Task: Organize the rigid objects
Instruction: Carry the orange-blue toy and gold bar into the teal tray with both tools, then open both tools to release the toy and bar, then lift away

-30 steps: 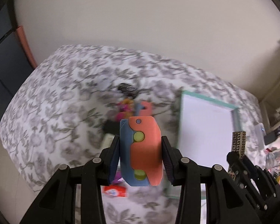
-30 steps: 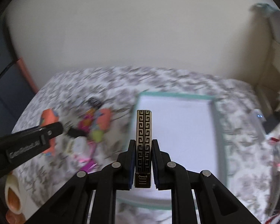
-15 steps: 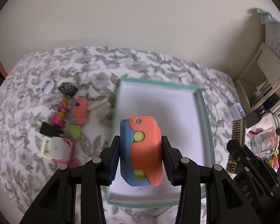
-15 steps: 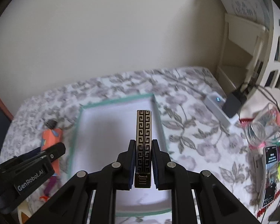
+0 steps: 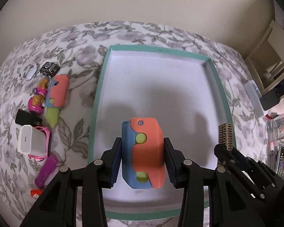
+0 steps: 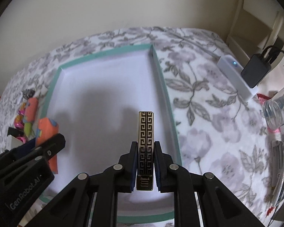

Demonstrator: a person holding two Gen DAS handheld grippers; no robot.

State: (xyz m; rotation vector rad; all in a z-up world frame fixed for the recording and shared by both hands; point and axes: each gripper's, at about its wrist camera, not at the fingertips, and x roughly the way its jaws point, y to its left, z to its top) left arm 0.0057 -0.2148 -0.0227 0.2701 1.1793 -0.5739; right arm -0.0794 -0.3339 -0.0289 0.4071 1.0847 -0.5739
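Both tongs have swung from the toy pile to above the teal tray: left tongs clamp the orange-blue toy, right tongs clamp the patterned lighter; release judged next.

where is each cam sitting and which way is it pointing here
Left wrist: sits on the left gripper, facing forward and down at the teal-rimmed tray; its fingers clamp the orange and blue toy, and the right gripper shows at lower right.
Right wrist: sits on the right gripper, facing down over the tray's right part; its fingers clamp the gold and black patterned bar, and the left gripper shows at lower left.
Shared: tray, both held items, floral cloth.
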